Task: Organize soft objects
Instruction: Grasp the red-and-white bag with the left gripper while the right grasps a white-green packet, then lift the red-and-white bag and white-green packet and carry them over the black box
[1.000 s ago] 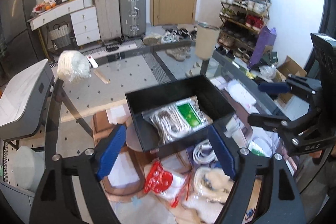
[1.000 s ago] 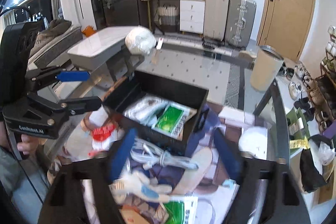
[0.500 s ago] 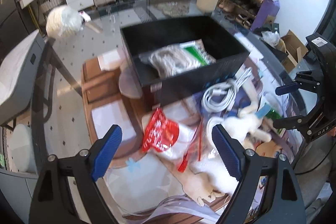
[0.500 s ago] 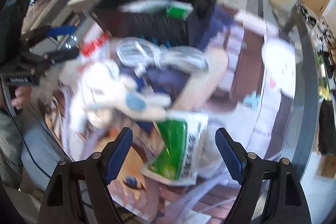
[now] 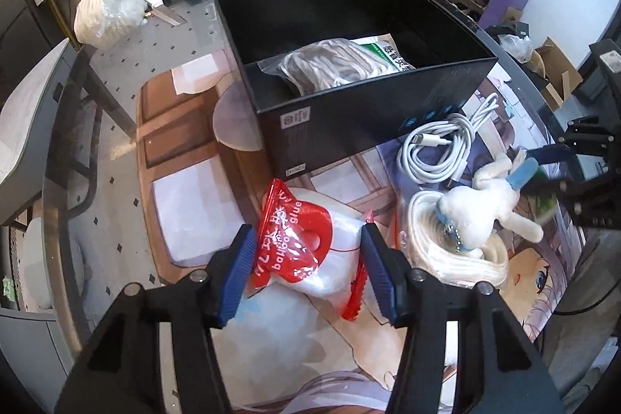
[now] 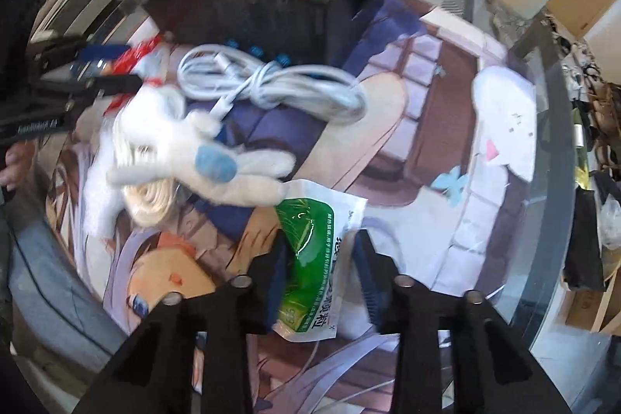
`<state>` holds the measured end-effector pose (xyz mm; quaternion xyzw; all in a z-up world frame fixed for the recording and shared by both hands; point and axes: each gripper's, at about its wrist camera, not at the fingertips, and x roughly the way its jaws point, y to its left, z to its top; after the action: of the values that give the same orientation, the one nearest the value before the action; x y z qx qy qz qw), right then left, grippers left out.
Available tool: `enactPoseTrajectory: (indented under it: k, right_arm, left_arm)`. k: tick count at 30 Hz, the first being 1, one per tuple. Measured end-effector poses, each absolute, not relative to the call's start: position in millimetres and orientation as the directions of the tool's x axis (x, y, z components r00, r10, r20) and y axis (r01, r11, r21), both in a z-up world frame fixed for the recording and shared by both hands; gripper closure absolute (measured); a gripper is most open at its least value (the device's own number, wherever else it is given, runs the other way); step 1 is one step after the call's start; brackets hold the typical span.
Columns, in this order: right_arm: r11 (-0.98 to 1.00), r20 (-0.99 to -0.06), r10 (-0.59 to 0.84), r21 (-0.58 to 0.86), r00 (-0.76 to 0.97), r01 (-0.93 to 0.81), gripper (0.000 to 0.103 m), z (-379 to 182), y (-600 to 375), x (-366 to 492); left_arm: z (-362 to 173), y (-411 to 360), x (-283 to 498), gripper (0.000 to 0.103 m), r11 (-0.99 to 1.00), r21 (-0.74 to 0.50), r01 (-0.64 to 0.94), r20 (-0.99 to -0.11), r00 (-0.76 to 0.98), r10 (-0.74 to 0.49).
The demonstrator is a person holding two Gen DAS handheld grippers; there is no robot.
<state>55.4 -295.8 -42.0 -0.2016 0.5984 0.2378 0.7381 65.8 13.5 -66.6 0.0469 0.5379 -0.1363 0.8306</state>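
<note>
Both grippers have been brought down from above the box to the loose items since the earlier frames. Seen from the left wrist, the left gripper point(image 5: 306, 264) is set astride the red bag point(image 5: 299, 243) at lower centre, its blue pads touching or all but touching the bag's two sides; whether the bag is truly pinched cannot be told. Seen from the right wrist, the right gripper point(image 6: 322, 270) has been narrowed around the green packet point(image 6: 314, 258) at lower centre, the packet lying between the fingers; the frame is blurred, so a firm clamp cannot be confirmed there either.

A black box point(image 5: 446, 84) stands in the upper middle of the left view and already holds a bagged cord bundle point(image 5: 330, 64) and a green-labelled packet. Just below its near wall, on the printed mat point(image 5: 186, 196), a white cable point(image 5: 438, 146) is coiled, and a plush toy point(image 5: 477, 208) lies on a cream coil at right, close to the right gripper.

The pick-up step is judged to be in hand, with two items taken at once. Next, both grips would need to be closed fully and the items lifted clear. Each would then be carried over the near wall and released inside. The thin film is likely to slip or crumple, so a firm central hold is called for.
</note>
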Motion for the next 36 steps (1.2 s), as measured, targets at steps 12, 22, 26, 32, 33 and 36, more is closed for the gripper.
enactPoseTrajectory:
  k: [12,22,26,32,33,36]
  right_arm:
    - [0.830,-0.954,0.131,-0.042,0.268,-0.557,0.083,-22.6,-292.7,71.4]
    - [0.847,-0.964,0.101,-0.046,0.246,-0.530,0.052,-42.8,-293.4,74.6]
    - [0.854,-0.970,0.118,-0.011,0.214,-0.520,0.051,-47.5,-296.6,77.9]
    - [0.840,-0.964,0.097,-0.055,0.248,-0.540,0.082,-44.4,-294.7,76.9]
    - [0.841,-0.963,0.098,-0.054,0.250,-0.539,0.085,-44.2,-294.6,76.4]
    - [0.846,-0.956,0.124,-0.039,0.267,-0.531,0.086,-36.5,-295.8,74.7]
  left_arm:
    - [-67.7,21.8,68.4,0.033,0.965,-0.022,0.260,-0.911,0.393,-0.127]
    - [-81.1,9.3,68.8,0.036,0.961,0.021,0.277,-0.917,0.388,-0.092]
    - [-80.9,11.0,68.9,0.045,0.960,-0.015,0.280,-0.919,0.374,-0.123]
    - [-78.2,6.7,67.0,0.052,0.955,-0.023,0.296,-0.916,0.376,-0.138]
    - [-77.1,5.6,66.1,0.052,0.954,-0.024,0.299,-0.915,0.378,-0.141]
    - [-69.4,3.4,61.6,0.053,0.951,-0.031,0.306,-0.902,0.402,-0.159]
